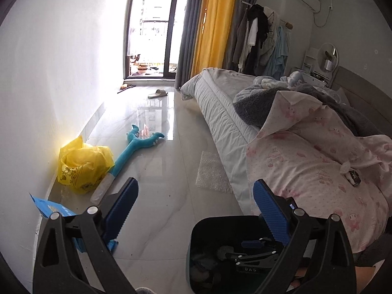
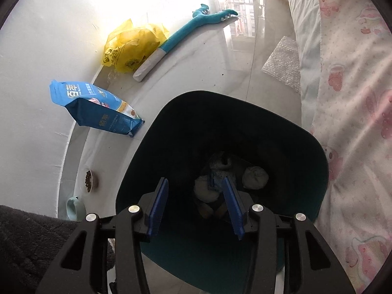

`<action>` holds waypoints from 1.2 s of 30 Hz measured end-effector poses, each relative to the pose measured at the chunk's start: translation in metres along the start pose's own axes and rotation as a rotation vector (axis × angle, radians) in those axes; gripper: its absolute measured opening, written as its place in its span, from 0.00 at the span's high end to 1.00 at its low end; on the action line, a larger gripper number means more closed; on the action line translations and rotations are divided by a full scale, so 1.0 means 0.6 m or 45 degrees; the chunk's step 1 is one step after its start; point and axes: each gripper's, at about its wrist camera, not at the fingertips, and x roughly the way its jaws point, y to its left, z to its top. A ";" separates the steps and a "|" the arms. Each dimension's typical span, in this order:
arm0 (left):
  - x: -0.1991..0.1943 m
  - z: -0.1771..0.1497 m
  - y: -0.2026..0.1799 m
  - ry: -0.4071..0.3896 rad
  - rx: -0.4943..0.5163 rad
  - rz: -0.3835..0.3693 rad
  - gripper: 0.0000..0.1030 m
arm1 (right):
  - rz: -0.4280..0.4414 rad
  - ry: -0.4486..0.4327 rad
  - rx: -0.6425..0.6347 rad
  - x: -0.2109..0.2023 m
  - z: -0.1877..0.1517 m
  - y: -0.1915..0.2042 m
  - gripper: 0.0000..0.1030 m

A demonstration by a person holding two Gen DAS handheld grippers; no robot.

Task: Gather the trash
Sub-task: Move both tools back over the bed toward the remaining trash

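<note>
Right tool (image 2: pixel 196 197) apart, empty, over the bin (image 2: pixel 321 161) to drop waste; left tool (image 1: pixel 194 202) apart, facing yellow bag (image 1: pixel 83 164).

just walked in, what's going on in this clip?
A person with a handheld gripper in each hand is collecting trash in a bedroom. The right gripper hangs open over the dark teal bin, nothing between its fingers; crumpled wads lie at the bottom. The left gripper is open and empty, pointing across the floor. Bubble wrap, a yellow plastic bag and a blue pouch are still out.
</note>
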 end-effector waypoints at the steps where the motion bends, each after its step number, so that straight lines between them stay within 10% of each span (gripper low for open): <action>1: -0.004 0.003 -0.007 -0.012 0.010 -0.018 0.06 | 0.007 -0.011 0.000 -0.006 0.000 0.000 0.54; 36: 0.044 0.077 -0.237 -0.062 0.087 -0.292 0.05 | -0.177 -0.635 -0.059 -0.348 -0.062 -0.162 0.17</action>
